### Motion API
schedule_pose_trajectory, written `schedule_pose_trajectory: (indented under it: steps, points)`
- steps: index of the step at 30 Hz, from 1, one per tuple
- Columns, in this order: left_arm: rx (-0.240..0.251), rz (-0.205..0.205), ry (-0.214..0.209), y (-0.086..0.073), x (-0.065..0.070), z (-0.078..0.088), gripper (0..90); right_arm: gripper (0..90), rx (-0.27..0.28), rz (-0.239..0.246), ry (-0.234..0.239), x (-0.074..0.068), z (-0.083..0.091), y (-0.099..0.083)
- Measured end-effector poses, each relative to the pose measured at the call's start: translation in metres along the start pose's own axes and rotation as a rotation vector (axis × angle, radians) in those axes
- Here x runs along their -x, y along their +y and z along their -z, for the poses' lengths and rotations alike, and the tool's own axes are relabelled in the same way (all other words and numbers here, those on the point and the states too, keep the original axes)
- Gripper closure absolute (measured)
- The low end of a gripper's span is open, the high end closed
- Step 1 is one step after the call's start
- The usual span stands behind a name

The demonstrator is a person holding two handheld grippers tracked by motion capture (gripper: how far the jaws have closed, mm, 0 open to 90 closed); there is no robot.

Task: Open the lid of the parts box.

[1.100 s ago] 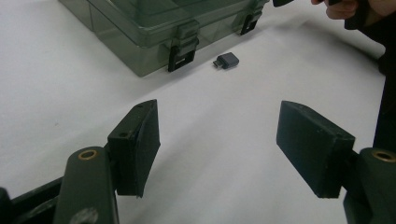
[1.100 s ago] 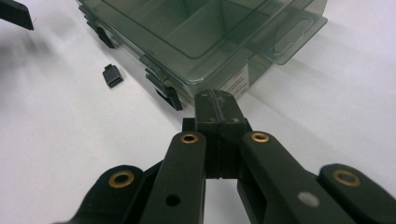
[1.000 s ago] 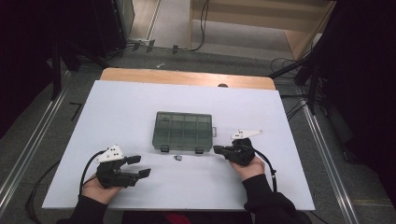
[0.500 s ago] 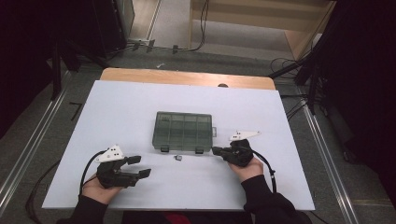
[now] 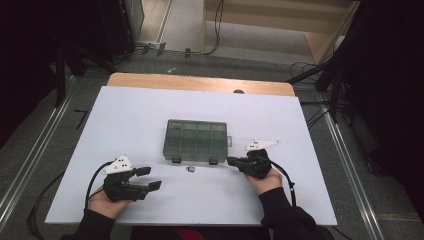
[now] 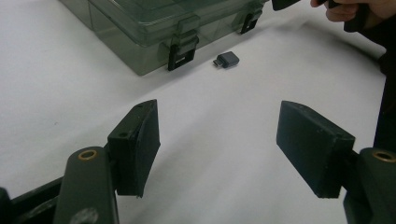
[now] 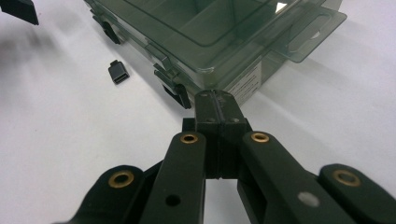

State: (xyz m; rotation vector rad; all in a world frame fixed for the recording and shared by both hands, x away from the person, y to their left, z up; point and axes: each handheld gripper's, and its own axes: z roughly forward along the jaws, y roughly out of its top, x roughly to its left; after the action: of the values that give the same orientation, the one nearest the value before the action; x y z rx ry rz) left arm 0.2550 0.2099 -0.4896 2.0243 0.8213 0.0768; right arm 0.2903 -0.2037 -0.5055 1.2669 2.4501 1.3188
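nothing has shifted since the earlier frames; both hands keep their places. the left tongs (image 5: pixel 149 178) lie low on the white bench (image 5: pixel 130 115), wide open and holding nothing. the right tongs (image 5: pixel 231 161) are pressed shut and empty, their tips just beside the clear organizer box (image 5: pixel 196 140), near its right latch. the right gripper view shows a label on the box's side. the small black adapter (image 5: pixel 190 169) lies just in front of the box, apart from both tongs.

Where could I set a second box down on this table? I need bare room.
Bare: the white tabletop beyond and left of the organizer box. Crowded: the near strip, with the small adapter between the left hand-held gripper and right hand-held gripper.
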Motion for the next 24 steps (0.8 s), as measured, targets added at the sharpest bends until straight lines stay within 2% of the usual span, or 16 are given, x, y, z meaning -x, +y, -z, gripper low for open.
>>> schedule_pose_trajectory:
  steps: [24]
  points:
    - [-0.006, -0.003, -0.002, 0.0001, 0.0001, -0.0006, 30.4, 87.9, 0.017, 0.002, 0.011, -0.0001, 0.0019, 0.0012]
